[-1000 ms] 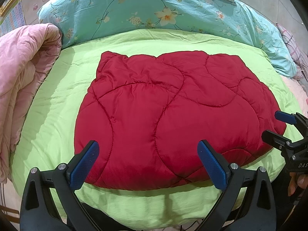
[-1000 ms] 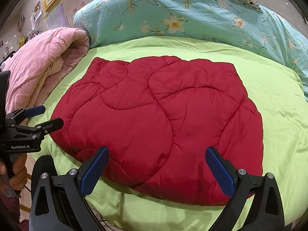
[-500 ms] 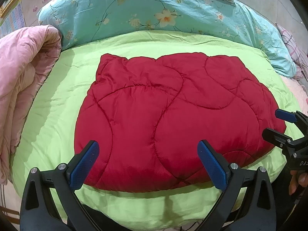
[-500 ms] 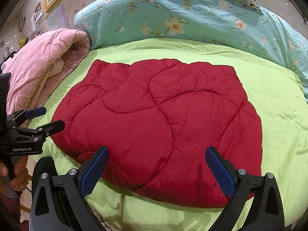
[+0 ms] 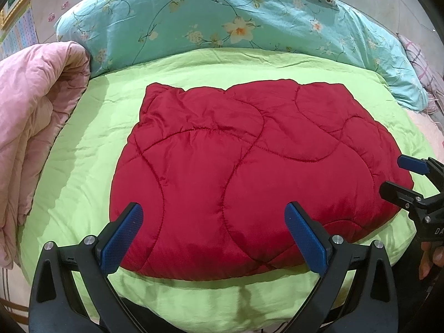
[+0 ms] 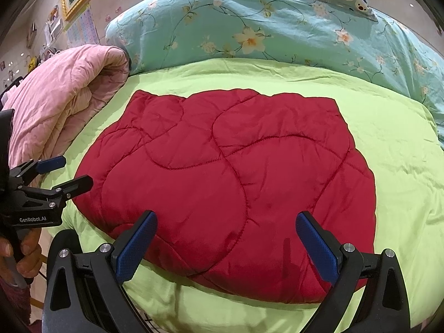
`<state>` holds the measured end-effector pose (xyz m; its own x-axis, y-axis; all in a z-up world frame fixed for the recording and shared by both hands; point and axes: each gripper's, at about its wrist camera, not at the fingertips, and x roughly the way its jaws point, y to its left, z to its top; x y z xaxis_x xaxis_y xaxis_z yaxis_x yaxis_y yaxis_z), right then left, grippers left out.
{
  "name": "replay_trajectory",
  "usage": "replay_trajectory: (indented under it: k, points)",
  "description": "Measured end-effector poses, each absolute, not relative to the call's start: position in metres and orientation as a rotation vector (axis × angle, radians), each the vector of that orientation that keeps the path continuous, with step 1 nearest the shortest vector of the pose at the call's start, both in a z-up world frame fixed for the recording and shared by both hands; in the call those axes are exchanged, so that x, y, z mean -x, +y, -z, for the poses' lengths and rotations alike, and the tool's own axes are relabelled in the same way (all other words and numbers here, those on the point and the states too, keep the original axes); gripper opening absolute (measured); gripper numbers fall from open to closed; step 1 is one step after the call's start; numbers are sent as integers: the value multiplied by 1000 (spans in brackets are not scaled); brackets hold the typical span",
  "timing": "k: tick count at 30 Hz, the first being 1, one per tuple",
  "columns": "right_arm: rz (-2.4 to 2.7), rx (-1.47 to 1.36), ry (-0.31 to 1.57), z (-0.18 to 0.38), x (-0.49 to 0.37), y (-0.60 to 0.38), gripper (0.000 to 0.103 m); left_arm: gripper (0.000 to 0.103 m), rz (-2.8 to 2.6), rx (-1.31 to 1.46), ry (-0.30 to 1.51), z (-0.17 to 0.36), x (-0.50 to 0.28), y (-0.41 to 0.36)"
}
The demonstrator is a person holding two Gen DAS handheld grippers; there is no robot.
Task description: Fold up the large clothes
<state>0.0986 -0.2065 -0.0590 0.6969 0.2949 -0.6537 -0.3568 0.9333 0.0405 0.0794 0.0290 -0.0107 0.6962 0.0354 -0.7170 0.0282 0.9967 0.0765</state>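
On the green bedspread (image 5: 83, 149) lies a folded red quilt (image 5: 249, 166); both tongs (image 5: 219, 233) (image 6: 227, 241) gape apart.

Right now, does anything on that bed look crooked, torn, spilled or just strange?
Nothing stands out. The red quilted garment lies flat on the lime-green sheet, no tears or stains visible. The pink comforter is bundled loosely at the bed's edge. Both the left gripper and right gripper are open, holding nothing.
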Motion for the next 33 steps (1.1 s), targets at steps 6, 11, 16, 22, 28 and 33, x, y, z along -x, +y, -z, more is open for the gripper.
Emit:
replay_trajectory:
  k: [6,11,16,22,28,33]
  points:
    - [-364,95,713,59,-100,-206,101,102,-6,-84,802,10,-80,29]
    - [-363,95,715,59,-101,-206,101,102,-6,-78,805,9,-81,29]
    - [-364,92,719,60,-104,-206,101,102,-4,-79,806,9,-82,28]
    - [-366,90,718,61,-106,-208,101,102,1,-86,799,8,-83,26]
    - [-364,77,725,63,-110,-209,101,102,8,-84,801,9,-84,26]
    - [-365,72,724,64,-111,-210,101,102,10,-85,802,9,-84,23]
